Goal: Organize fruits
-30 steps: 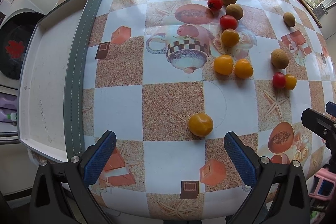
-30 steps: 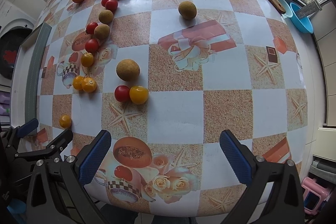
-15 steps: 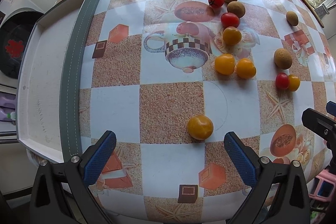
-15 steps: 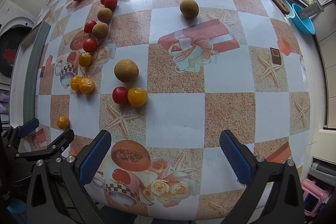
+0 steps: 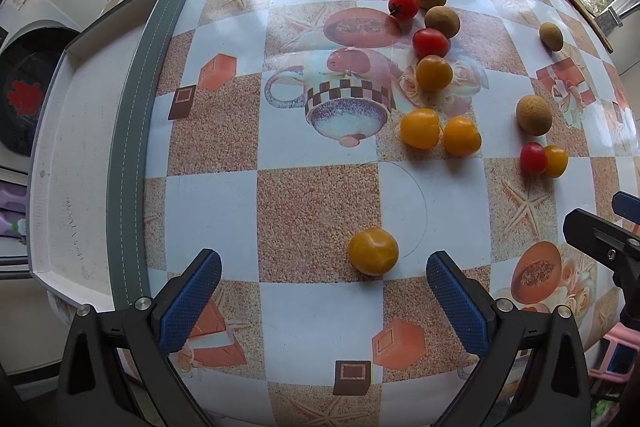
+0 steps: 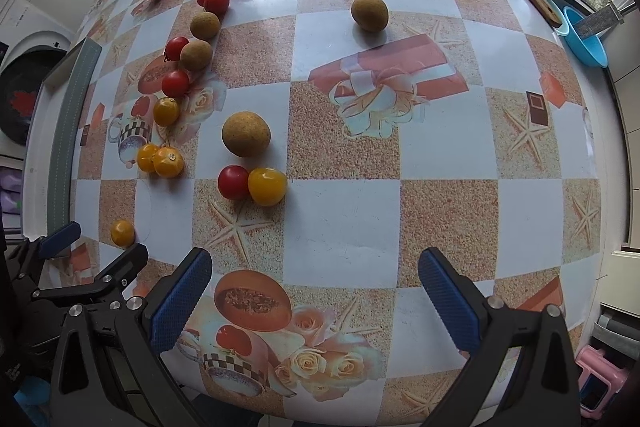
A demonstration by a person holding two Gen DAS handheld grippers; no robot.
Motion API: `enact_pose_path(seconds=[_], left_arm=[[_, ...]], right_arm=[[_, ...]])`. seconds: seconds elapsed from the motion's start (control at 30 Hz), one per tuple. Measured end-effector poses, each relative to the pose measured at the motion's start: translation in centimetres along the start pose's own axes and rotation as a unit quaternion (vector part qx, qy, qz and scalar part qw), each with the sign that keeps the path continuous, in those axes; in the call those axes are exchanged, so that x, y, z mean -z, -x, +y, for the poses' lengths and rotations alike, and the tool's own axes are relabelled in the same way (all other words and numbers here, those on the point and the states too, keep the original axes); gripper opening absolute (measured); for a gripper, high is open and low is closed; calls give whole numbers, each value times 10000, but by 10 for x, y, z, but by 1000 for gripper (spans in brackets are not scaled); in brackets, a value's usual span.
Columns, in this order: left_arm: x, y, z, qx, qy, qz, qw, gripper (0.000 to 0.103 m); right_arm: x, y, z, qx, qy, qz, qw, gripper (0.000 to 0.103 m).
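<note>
The grey-rimmed tray (image 5: 132, 131) sits bare at the table's left edge. Right of it, the left gripper (image 5: 320, 301) gapes wide, holding nothing, the lone yellow tomato (image 5: 373, 251) just ahead between its fingers. The right gripper (image 6: 316, 301) is equally open and empty. An off-centre squeeze could roll that tomato away from the tray.

Bare tablecloth (image 5: 320, 311) between left jaws; lone yellow tomato (image 5: 373, 251) just ahead.
</note>
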State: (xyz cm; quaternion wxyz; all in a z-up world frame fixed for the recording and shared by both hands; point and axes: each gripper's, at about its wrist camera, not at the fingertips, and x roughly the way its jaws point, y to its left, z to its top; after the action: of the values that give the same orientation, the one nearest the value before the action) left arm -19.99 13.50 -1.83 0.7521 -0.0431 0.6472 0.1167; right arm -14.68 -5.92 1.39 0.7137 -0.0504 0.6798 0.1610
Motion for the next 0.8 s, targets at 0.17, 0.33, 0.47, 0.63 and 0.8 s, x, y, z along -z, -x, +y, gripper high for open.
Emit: enact_pose_path(seconds=[0.17,0.33,0.47,0.63,0.8], left_arm=[[-12,-4,-15,-52,-137,-115,9998,101],[-26,-11,-32,-13,-217,-113,9997,86],[-33,-11,-42,80,-222,-191,9995,73],[-31,-10,-51,473,-175,-212,9985,43],[-26,-9,-52,683,-80,-242,9973,25]], right_arm=[[-6,-4,3,34,131,-77,9999,95],[-15,-12,6,84,202,-78,9997,76],[-21,-14,14,218,379,-184,9989,66],[-25,-14,21,293,619,-256,9973,34],[-28,-14,22,26,495,-300,9983,22]])
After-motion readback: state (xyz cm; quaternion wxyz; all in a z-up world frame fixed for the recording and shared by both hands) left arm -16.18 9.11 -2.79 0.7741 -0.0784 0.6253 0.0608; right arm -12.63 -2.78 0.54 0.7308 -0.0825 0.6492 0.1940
